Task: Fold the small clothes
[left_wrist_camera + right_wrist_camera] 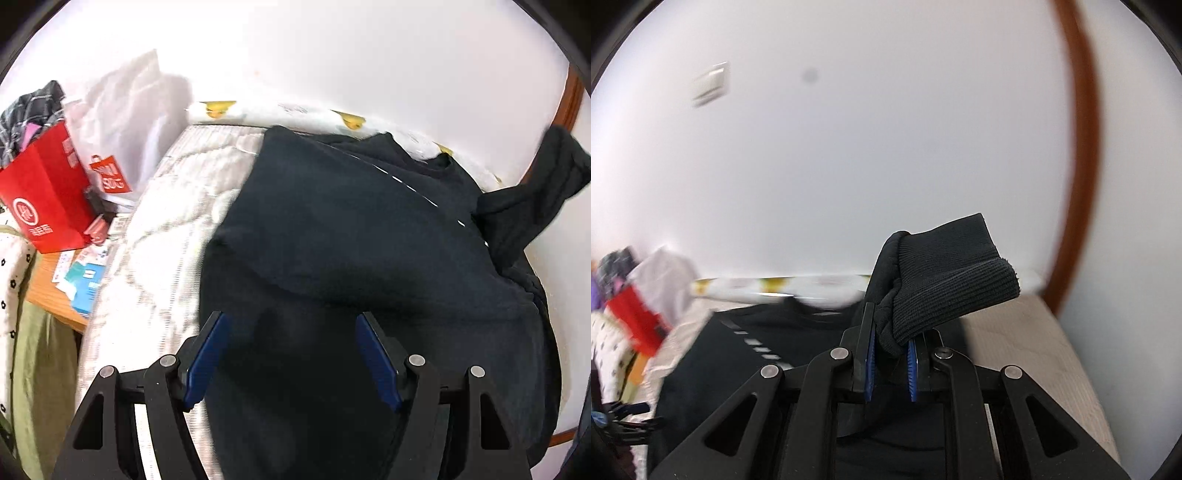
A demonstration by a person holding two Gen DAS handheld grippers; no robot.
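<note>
while the right gripper (891, 347) pinches the ribbed cuff (945, 280) of a dark sweater (351, 240), raised clear of the bed, the left gripper (290, 354) hangs wide apart and empty just over the sweater's near part; the sweater lies spread on the pale quilted bed (155, 229), with its sleeve (532, 192) lifted at the right; to fold well, i judge the sleeve should travel across the body low and taut, the free gripper pinning the cloth so it does not drag; beyond, a red bag (48, 192) stands at the left, and a white wall (849, 147) behind.
</note>
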